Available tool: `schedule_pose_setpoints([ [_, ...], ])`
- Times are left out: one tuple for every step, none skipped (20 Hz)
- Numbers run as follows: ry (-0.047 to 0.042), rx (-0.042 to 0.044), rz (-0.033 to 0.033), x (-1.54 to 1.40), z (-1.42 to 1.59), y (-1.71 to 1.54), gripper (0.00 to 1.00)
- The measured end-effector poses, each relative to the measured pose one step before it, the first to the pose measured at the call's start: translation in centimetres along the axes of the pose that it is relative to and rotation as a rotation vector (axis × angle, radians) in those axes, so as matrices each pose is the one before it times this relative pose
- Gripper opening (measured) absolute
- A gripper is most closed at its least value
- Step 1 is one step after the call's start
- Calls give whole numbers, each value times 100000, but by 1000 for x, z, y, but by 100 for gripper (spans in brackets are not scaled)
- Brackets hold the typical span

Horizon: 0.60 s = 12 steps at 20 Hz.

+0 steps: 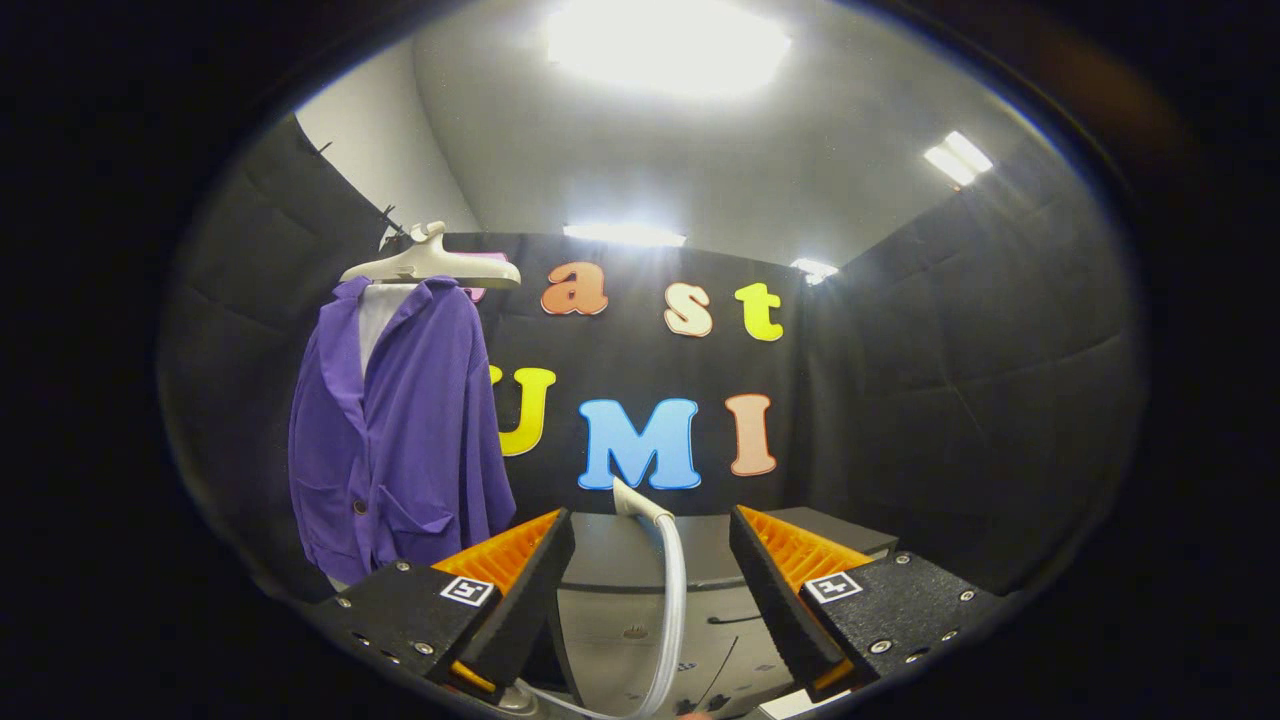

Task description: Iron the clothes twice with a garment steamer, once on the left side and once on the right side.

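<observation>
Between the fingers of the gripper (650, 525) a pale hose (676, 600) is seen, curving up from below to a light nozzle tip (632, 497) that pokes up in the gap. The fingers are spread wide and released — neither one presses on the hose, which runs between them without clear contact. Whether the tip belongs to the steamer head cannot be told, since most of it is hidden low down.

Beneath and just beyond the fingers a grey unit (640, 610) with a flat top is found, and a dark thin cord (730, 650) is laid across its lower part. Black cloth walls (1000, 380) close in the booth on all sides; ceiling lights (665, 45) glare overhead.

The jacket (400, 450) is hung well off to the left of the fingers and beyond them, on a pale hanger (430, 265) near the left wall. It is purple, with a collar and lapels, a dark button at the front and patch pockets low down. It is turned partly sideways, the front facing right, and the fabric is seen falling in soft vertical folds. A white inner lining (378, 315) is shown at the neck.
</observation>
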State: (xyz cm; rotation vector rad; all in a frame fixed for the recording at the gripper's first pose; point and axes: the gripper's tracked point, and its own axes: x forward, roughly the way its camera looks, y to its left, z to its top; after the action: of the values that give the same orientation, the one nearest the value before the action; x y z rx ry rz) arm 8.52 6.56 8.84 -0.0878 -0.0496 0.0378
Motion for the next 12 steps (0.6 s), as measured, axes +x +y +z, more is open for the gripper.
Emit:
schedule_pose_setpoints([
  [-447,304,934,1428,562,-252,96],
  [-115,251,1401,1462,413,-169,96],
  [120,-284,1554,1411,179,-265,96],
  [151,-706,1033,1554,279,-470,96],
  [232,-529,639,1634,100,-537,96],
  [150,-47,1163,1384,123,-386,96],
  [-145,410,1087,1432,235,-372,96],
  [375,343,928,1376,72,-405,96],
  [805,263,555,1328,-113,-554,96],
  [765,534,161,1332,99,-610,96],
  [826,1218,362,1104,3,-480,96],
  [695,1831,1180,1284,165,-232,96],
])
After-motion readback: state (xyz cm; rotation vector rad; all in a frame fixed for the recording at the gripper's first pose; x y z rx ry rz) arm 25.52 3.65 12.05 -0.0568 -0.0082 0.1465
